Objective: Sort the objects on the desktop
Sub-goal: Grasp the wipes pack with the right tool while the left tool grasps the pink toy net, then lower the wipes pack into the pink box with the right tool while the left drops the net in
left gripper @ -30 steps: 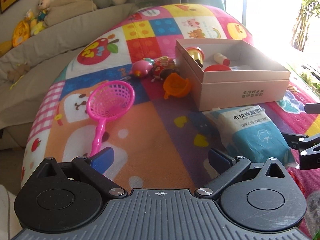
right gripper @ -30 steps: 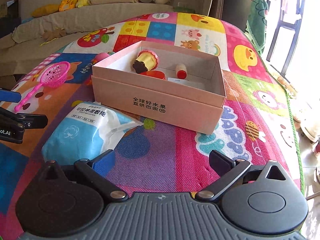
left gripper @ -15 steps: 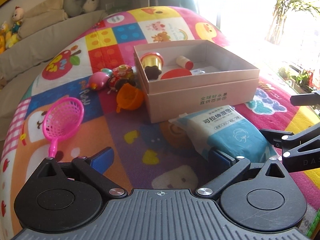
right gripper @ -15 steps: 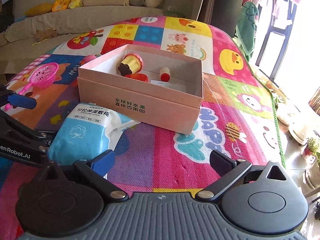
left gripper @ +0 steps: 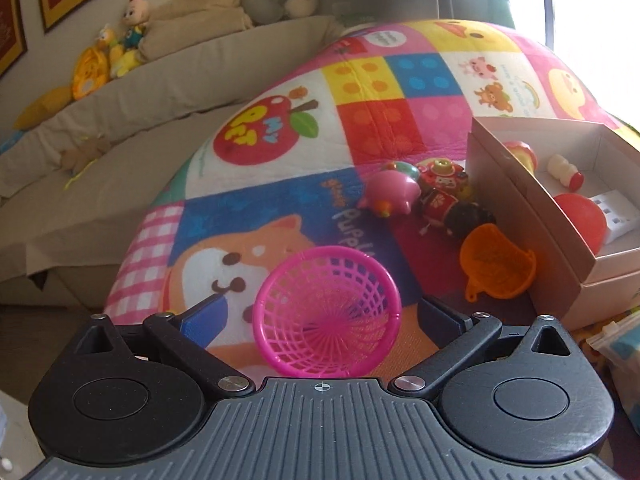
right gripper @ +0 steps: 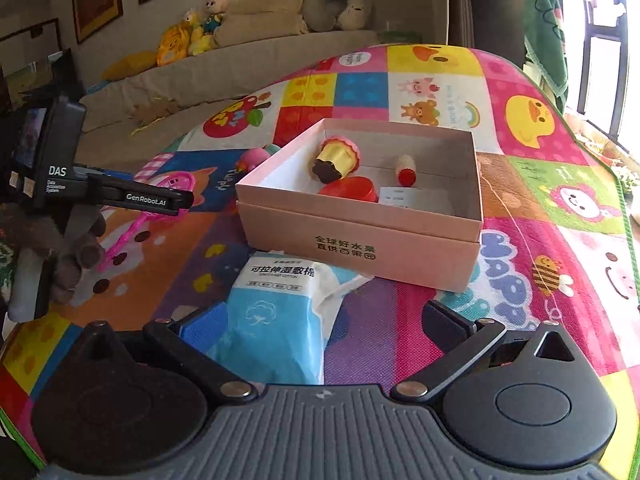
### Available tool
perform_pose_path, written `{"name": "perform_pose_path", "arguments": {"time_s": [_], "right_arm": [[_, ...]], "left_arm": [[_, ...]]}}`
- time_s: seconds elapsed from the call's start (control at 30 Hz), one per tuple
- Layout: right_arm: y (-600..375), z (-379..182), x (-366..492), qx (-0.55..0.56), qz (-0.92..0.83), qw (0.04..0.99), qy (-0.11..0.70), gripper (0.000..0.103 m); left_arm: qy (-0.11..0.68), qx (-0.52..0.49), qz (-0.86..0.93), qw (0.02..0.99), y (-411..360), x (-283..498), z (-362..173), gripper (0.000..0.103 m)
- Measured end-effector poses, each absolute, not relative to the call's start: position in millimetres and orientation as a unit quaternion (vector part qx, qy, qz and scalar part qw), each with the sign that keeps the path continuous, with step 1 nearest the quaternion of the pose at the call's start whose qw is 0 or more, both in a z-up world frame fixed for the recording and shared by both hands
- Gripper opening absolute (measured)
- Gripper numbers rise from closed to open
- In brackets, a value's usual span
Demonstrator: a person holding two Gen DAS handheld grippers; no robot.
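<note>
My left gripper [left gripper: 320, 314] is open, with the bowl of a pink toy strainer [left gripper: 326, 312] lying between its fingers on the play mat. An orange toy cup [left gripper: 498, 266], a pink pig toy [left gripper: 390, 196] and a red doll [left gripper: 442, 200] lie beside the open pink box [left gripper: 532, 236]. My right gripper [right gripper: 320, 322] is open around the near end of a blue wet-wipe pack [right gripper: 280, 312]. The box [right gripper: 360, 236] holds a cupcake toy [right gripper: 336, 156], a small bottle [right gripper: 406, 168], a red lid [right gripper: 350, 190] and a white card. The left gripper also shows in the right wrist view [right gripper: 176, 200], over the strainer [right gripper: 160, 196].
The colourful play mat [right gripper: 520, 220] covers the surface. A beige sofa [left gripper: 120, 120] with plush toys [left gripper: 108, 60] runs behind and to the left. The mat's right edge drops off toward a bright window.
My left gripper has swung left from the wipe pack and closed in on the pink strainer, which now sits between its fingers. My right gripper has moved over the wipe pack.
</note>
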State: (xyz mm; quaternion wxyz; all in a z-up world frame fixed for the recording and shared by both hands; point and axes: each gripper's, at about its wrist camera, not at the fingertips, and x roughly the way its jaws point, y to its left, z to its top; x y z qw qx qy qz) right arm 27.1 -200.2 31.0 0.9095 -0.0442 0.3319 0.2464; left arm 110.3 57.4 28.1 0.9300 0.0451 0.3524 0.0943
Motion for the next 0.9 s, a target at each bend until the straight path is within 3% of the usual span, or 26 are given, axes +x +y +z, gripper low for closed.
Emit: {"name": "perform_pose_path", "arguments": {"time_s": [0.2,0.23,0.27,0.4,0.7,0.9], "right_arm": [[-171.8,20.9,45.9,-0.072,0.254,0.900,0.346,0.100],[-168.7,19.5,48.0,-0.075,0.255,0.899,0.349,0.097],[-165.6,17.1,51.6,-0.079,0.257,0.895,0.356,0.088],[-164.6,13.8,52.0,-0.081,0.268,0.885,0.373,0.057],[-198.1,36.2,11.6,-0.105,0.298,0.870,0.379,0.051],[-257.3,131.3,3.4,-0.047,0.253,0.929,0.265,0.051]], "left_arm": [[0.345,0.031,0.084,0.934,61.2,102.8,18.8,0.102],[0.344,0.027,0.083,0.935,62.2,101.6,18.3,0.093],[0.346,0.025,0.082,0.934,63.0,100.8,17.9,0.085],[0.346,0.024,0.079,0.935,63.3,92.4,18.8,0.086],[0.361,0.032,-0.047,0.931,18.1,18.8,53.0,0.086],[0.230,0.023,-0.109,0.967,-16.1,4.2,152.8,0.086]]}}
